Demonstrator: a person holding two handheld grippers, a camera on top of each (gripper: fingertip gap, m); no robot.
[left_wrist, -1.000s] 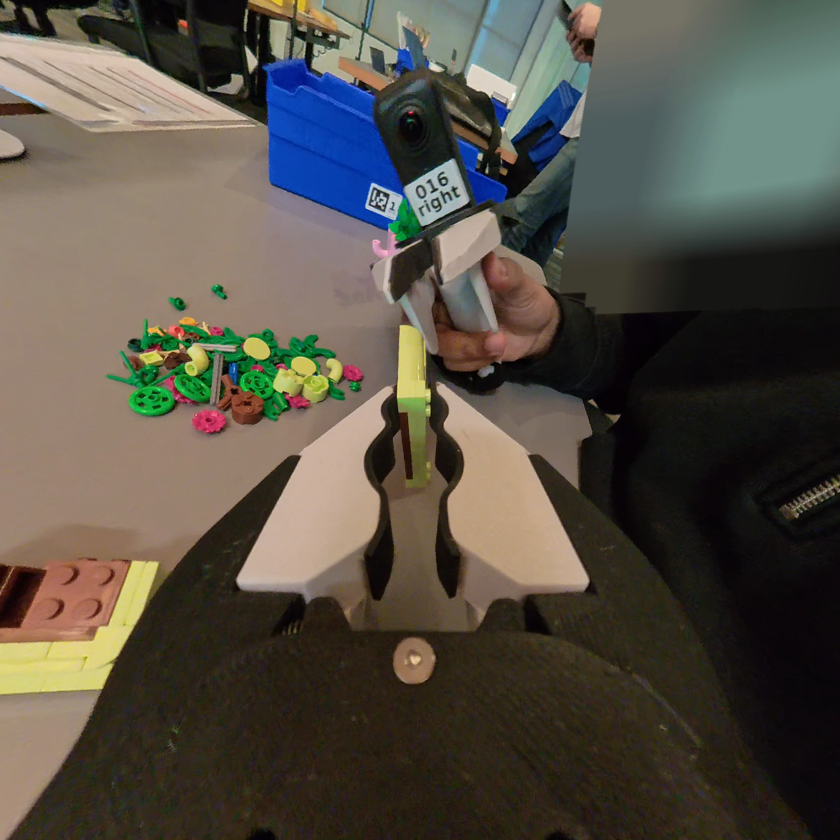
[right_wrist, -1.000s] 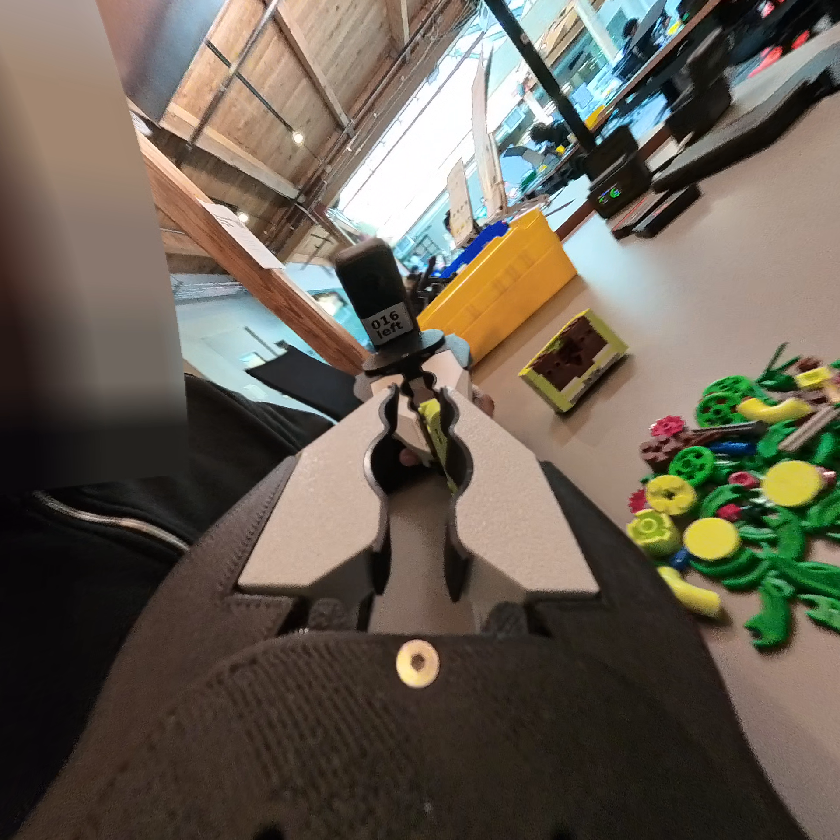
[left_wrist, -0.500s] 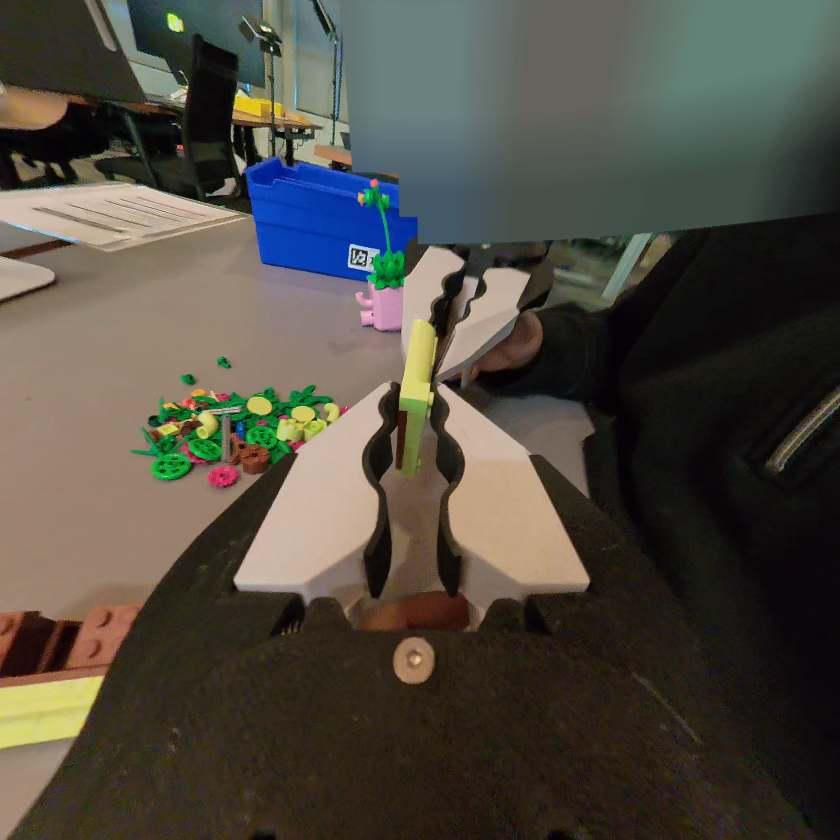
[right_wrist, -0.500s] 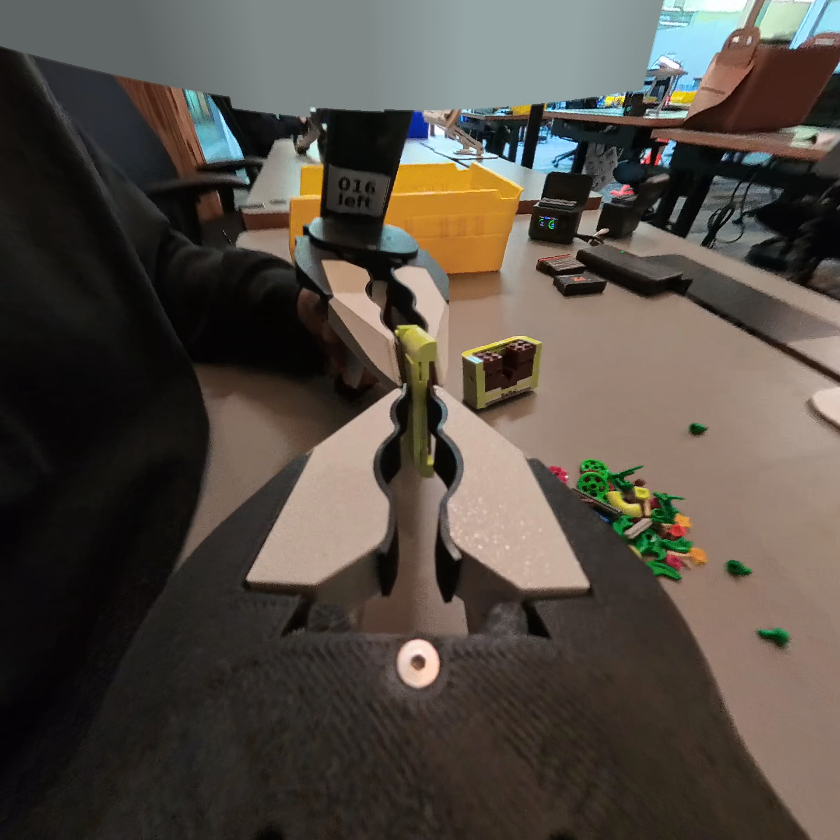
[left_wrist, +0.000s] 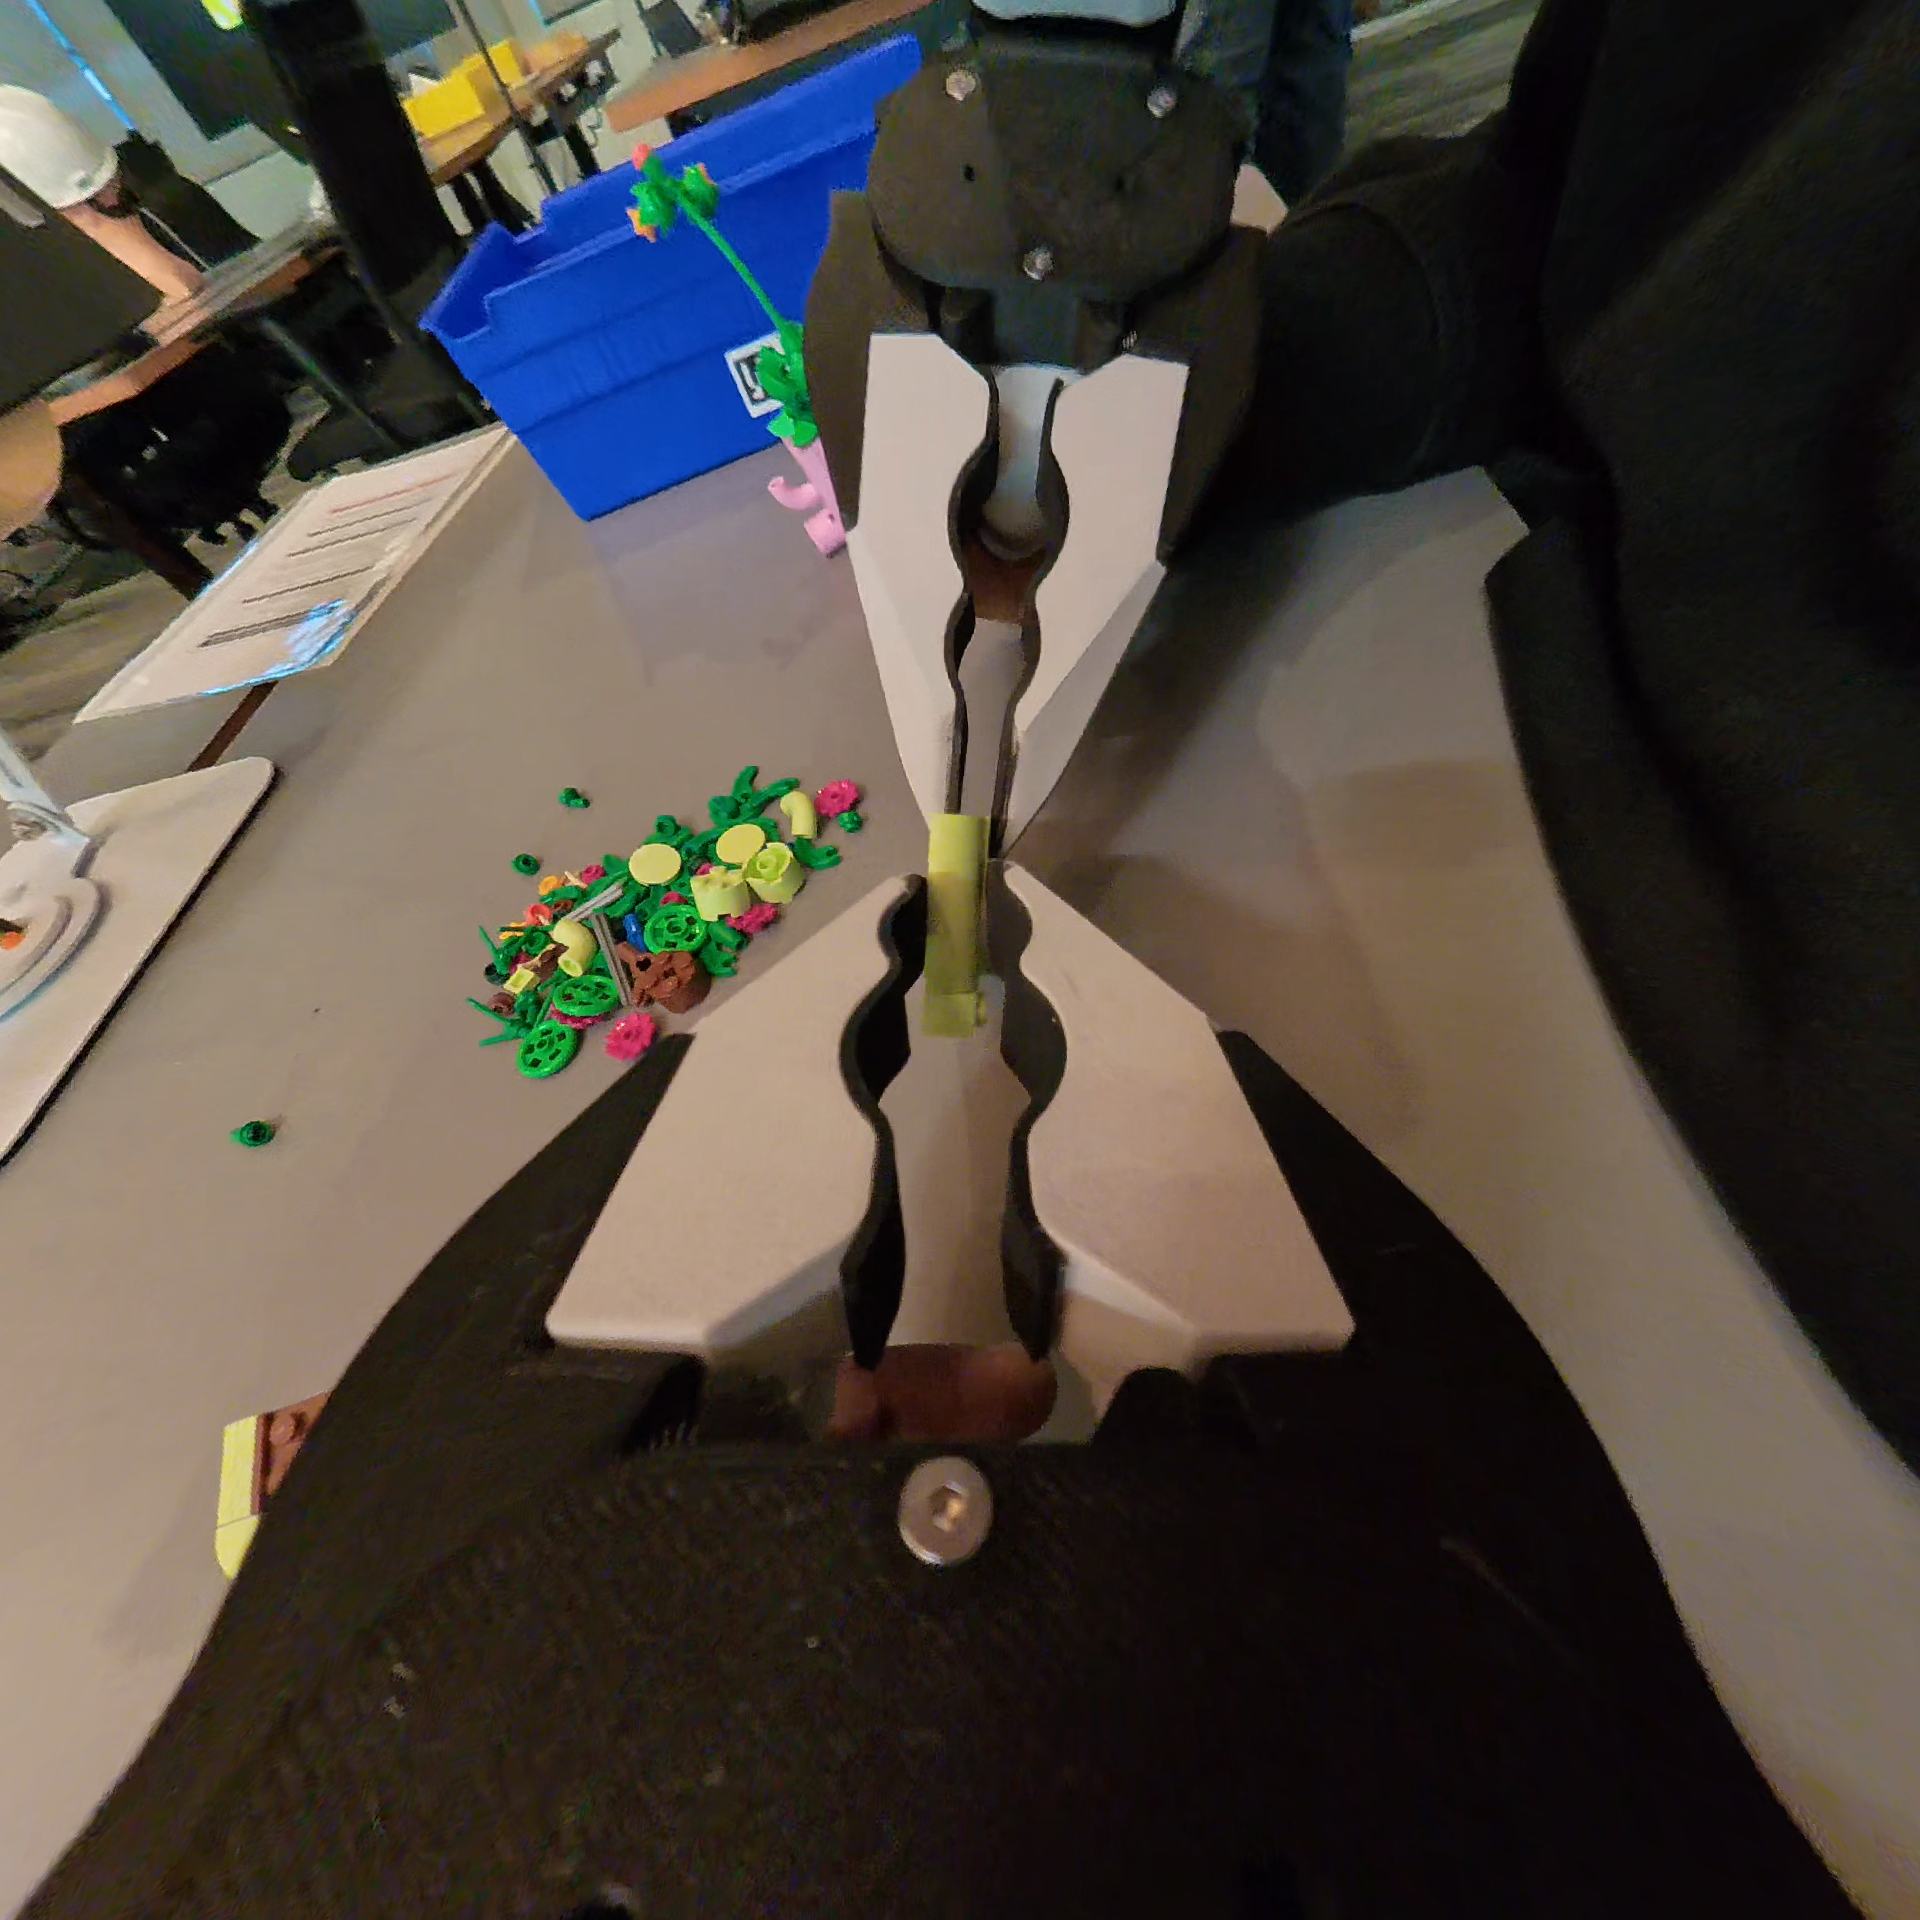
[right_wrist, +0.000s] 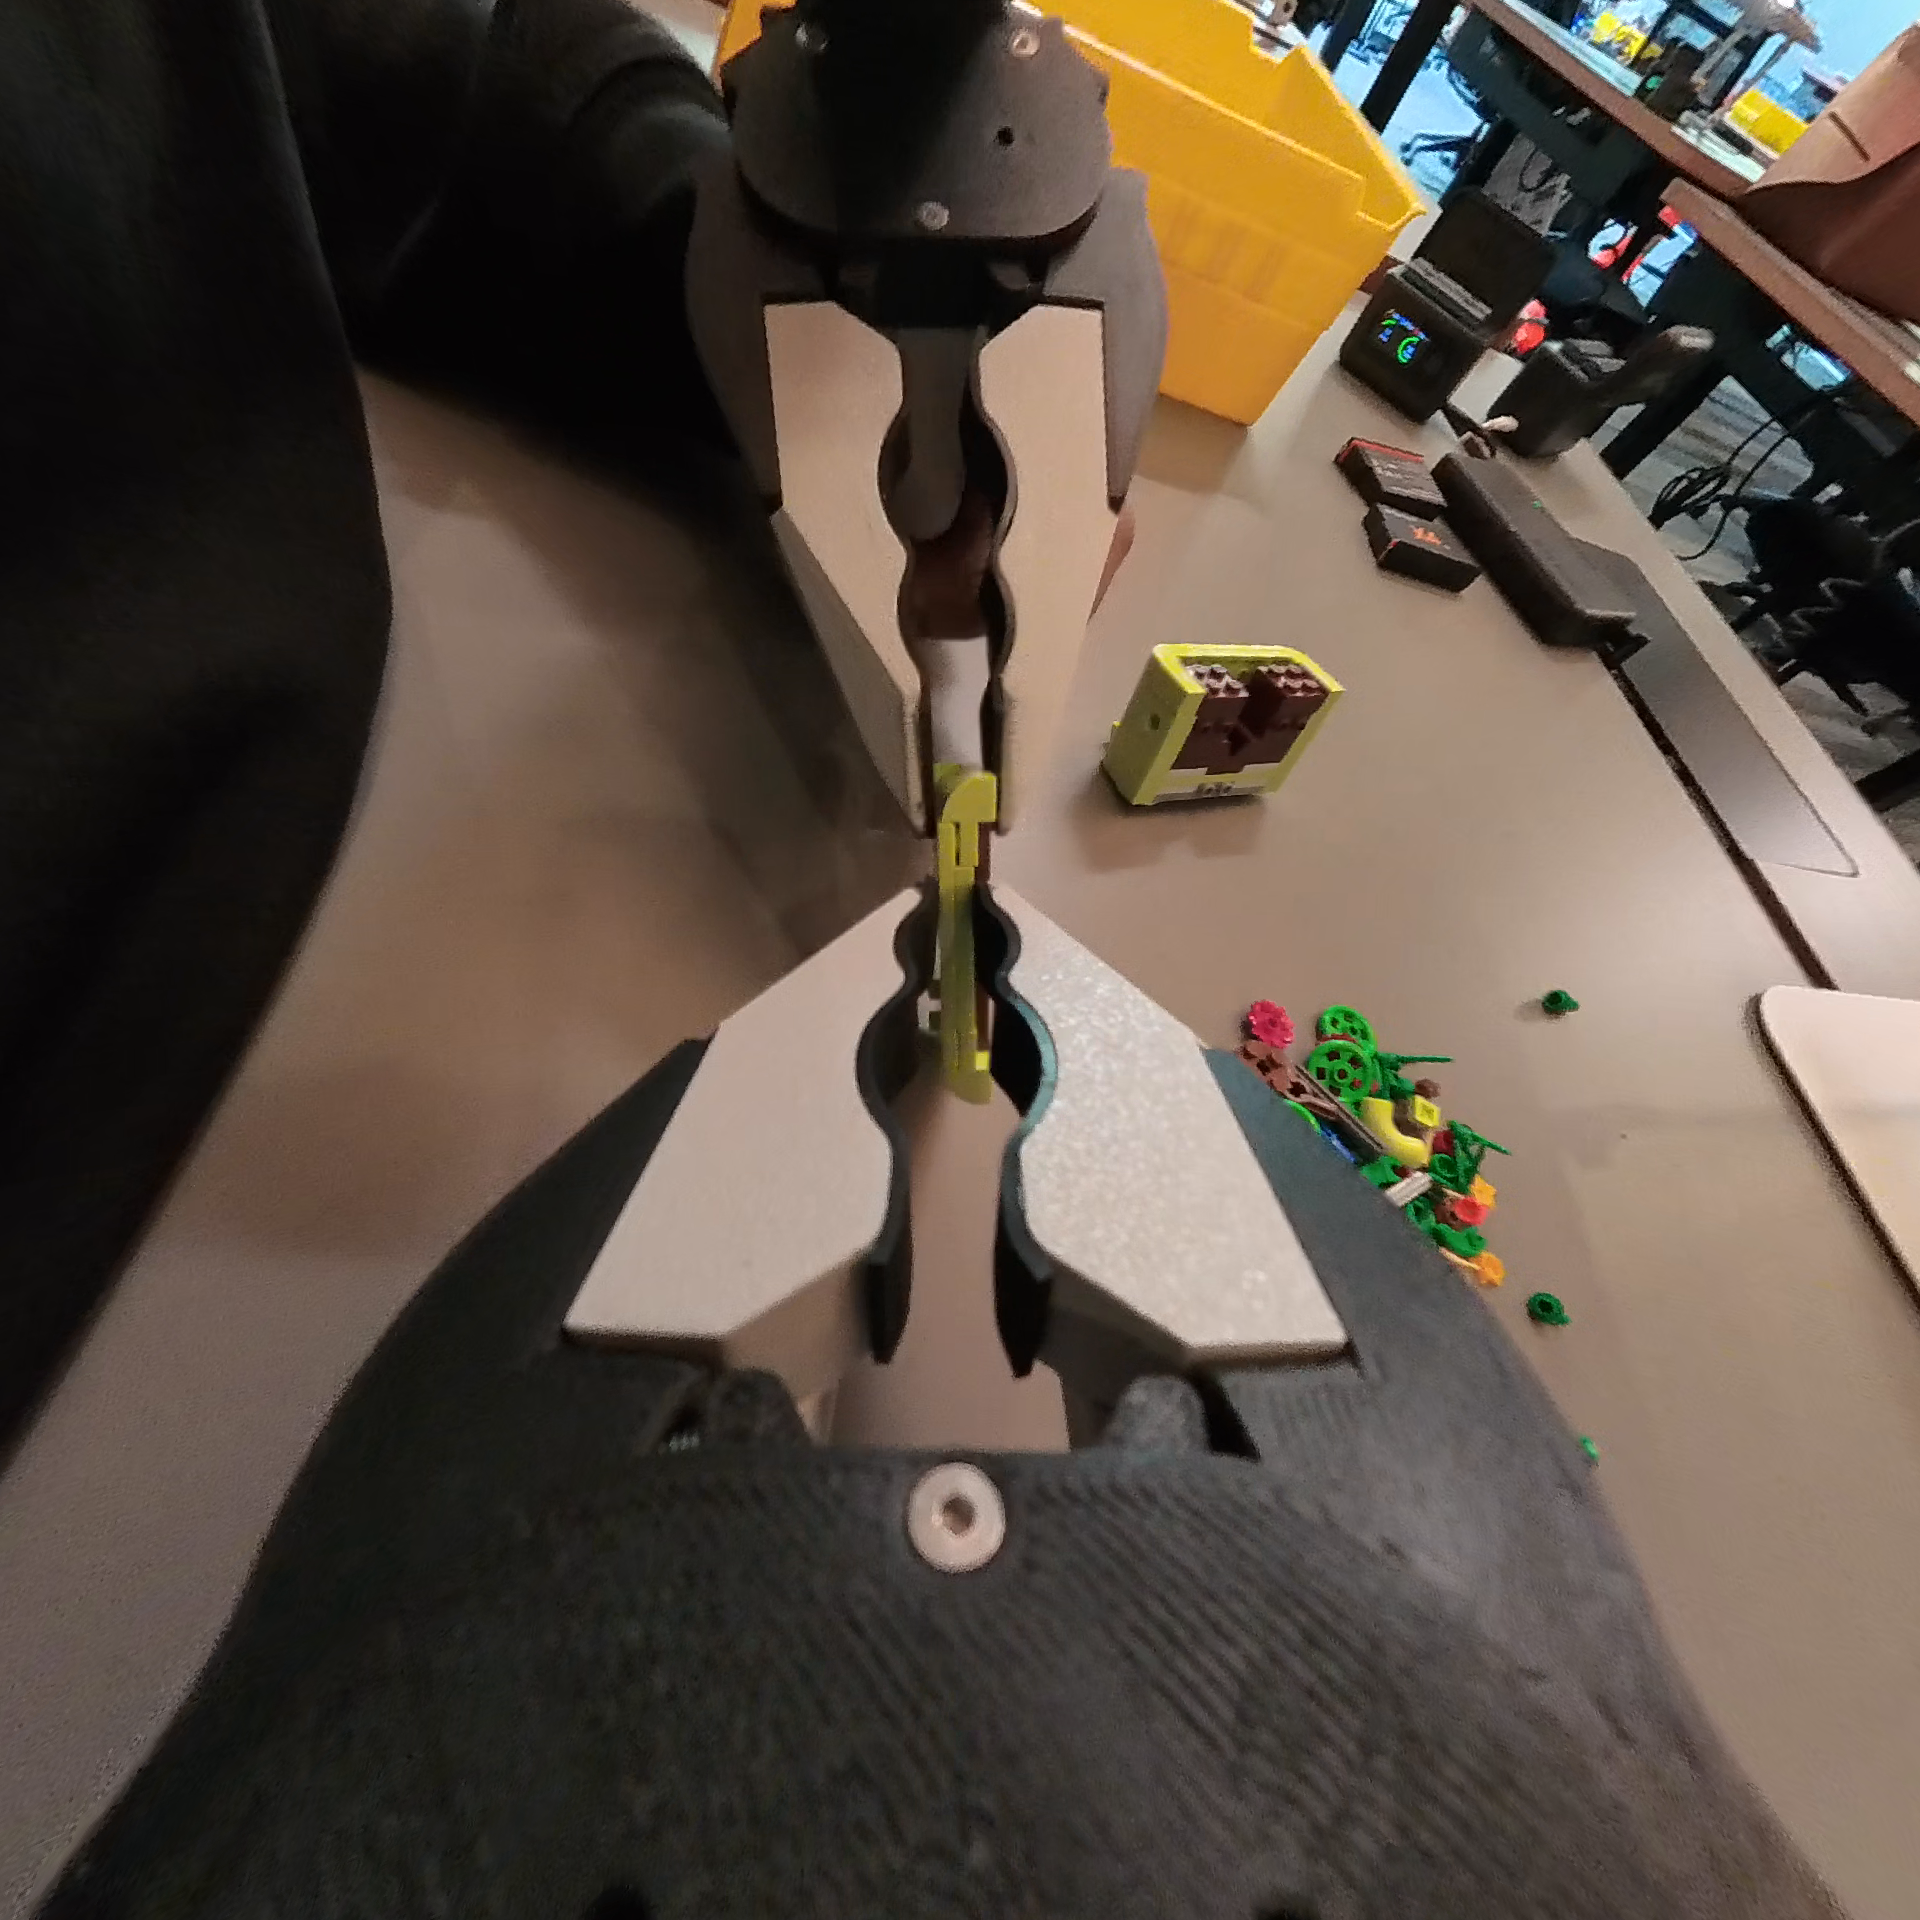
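Both grippers meet tip to tip above the near edge of the grey worktop, close in front of the person's dark sleeve.

1. The left gripper has its jaws pressed in on the lower part of a thin lime-green plate, which stands on edge between them. A narrow brown layer shows along one face of the plate in the right wrist view.
2. The right gripper pinches the same plate from the opposite end. Its jaws are drawn almost together. The plate is therefore held off the worktop by both claws at once and touches nothing else.
3. A loose pile of small bricks (green wheels, leaves, lime rounds, pink flowers) lies nearest on the worktop, toward its middle.
4. A lime-and-brown box build stands apart from the pile, on the left gripper's side.
5. A pink pot with a green stem stands near the far edge, just in front of a blue bin.
6. A yellow bin sits at the opposite far corner.

Markings: the blue bin carries a white sticker, partly hidden by the right gripper. A printed sheet lies at the far edge. A small dark device with a lit screen stands beside the yellow bin. The printing on these is too small to make out.
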